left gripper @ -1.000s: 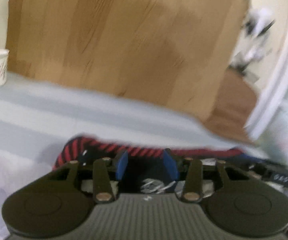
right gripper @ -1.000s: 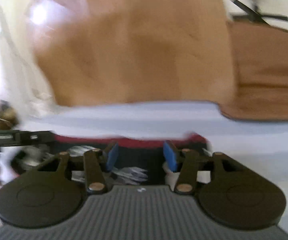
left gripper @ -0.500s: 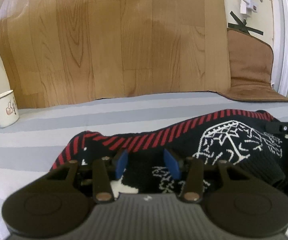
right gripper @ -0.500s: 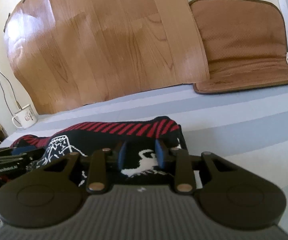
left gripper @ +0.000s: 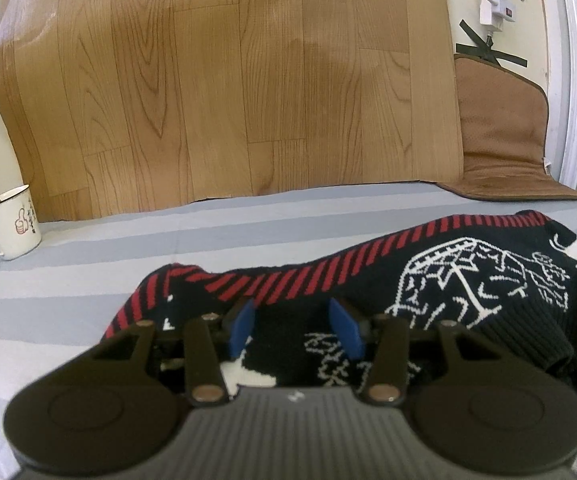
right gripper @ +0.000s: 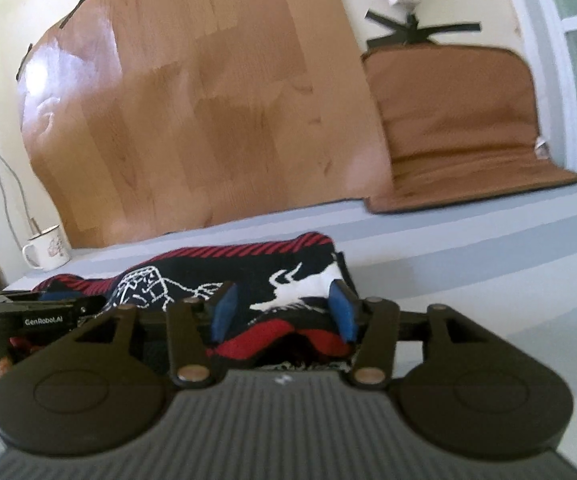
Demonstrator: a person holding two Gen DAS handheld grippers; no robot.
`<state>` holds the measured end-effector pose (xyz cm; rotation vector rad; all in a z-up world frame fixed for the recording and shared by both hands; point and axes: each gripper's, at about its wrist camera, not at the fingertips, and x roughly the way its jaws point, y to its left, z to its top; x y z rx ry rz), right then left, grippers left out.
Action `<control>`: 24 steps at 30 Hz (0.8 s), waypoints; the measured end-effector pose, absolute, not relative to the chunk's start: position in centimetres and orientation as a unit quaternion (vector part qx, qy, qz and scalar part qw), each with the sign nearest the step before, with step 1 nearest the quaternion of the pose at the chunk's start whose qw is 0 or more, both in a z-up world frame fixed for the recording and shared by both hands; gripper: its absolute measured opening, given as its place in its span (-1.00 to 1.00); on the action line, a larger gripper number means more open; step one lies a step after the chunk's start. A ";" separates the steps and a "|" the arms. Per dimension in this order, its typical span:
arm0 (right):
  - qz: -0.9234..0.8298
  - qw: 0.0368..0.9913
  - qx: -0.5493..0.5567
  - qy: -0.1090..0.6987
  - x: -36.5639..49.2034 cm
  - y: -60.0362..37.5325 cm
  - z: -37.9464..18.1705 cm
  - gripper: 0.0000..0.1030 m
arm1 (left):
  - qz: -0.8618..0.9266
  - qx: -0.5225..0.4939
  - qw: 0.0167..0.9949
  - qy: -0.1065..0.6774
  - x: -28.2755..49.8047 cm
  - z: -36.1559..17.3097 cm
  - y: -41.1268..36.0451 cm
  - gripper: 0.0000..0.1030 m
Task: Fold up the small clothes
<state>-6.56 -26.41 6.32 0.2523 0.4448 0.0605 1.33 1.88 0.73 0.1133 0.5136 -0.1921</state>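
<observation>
A small black knitted sweater with a red-striped hem and white line pattern lies bunched on the grey striped sheet. My left gripper is open, its blue pads apart just over the sweater's left end. The sweater also shows in the right wrist view. My right gripper is open, its pads spread over the sweater's right end, near a red cuff. The left gripper's body shows at the left of the right wrist view.
A white enamel mug with a spoon stands at the far left of the sheet; it also shows in the right wrist view. A wood-pattern sheet and a brown mat lean against the wall behind.
The right gripper's jaws have opened wider than half a second ago. Both views have steadied after the blur. The sweater lies lower and flatter on the sheet.
</observation>
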 end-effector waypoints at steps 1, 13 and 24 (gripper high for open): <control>0.028 0.968 0.127 0.216 -6.7 -26.3 6.6 0.04 | -0.095 0.057 0.961 0.253 1.3 0.7 1.9 -0.13; 0.011 0.957 0.114 0.266 -5.4 -25.4 5.3 0.38 | -0.093 0.061 0.961 0.252 1.2 0.8 1.8 -0.07; 0.032 0.955 0.127 0.266 -5.3 -25.5 5.1 0.65 | -0.095 0.062 0.961 0.250 1.0 0.9 1.8 0.12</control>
